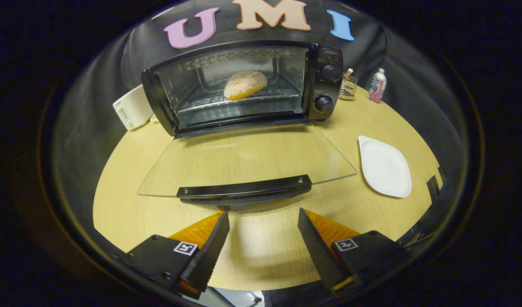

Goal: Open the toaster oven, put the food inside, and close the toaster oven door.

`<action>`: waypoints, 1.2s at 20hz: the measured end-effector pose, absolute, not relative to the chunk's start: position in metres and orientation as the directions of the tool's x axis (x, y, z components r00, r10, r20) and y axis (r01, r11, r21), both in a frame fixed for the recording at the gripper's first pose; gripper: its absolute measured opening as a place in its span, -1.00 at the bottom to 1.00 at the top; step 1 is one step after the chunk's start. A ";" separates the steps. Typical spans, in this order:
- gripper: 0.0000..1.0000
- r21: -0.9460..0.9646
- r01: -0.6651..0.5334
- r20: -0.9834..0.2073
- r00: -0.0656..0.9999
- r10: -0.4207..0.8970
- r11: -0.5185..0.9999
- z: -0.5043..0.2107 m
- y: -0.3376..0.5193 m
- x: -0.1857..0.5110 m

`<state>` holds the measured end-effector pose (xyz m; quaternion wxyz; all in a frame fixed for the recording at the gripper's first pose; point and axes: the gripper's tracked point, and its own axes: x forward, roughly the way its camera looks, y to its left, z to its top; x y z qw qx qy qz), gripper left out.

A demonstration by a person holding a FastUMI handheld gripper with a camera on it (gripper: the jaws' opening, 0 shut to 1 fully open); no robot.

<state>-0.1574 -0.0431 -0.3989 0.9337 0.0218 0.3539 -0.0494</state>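
- Surface: round light wooden table [261,251] in a booth with a dark cloth wall behind.
- Gripper [263,221]: fingers spread wide apart, holding nothing, above the near edge of the table.
- Just ahead of the fingertips: the black handle [244,187] of the glass door [244,160], which lies folded down flat over the table.
- Toaster oven [244,85]: at the far edge, cavity open, two knobs on its right panel.
- Food [245,84]: a round sugared bun lying on the rack inside the cavity.
- White plate [384,168]: near the right edge, bare.
- Small glass jar [348,87] and small bottle [377,86]: far right edge, beside the oven.
- White appliance [133,107]: far left edge, beside the oven.
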 end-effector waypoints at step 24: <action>1.00 0.117 0.072 -0.368 0.930 -0.024 0.991 -0.243 -0.021 -0.022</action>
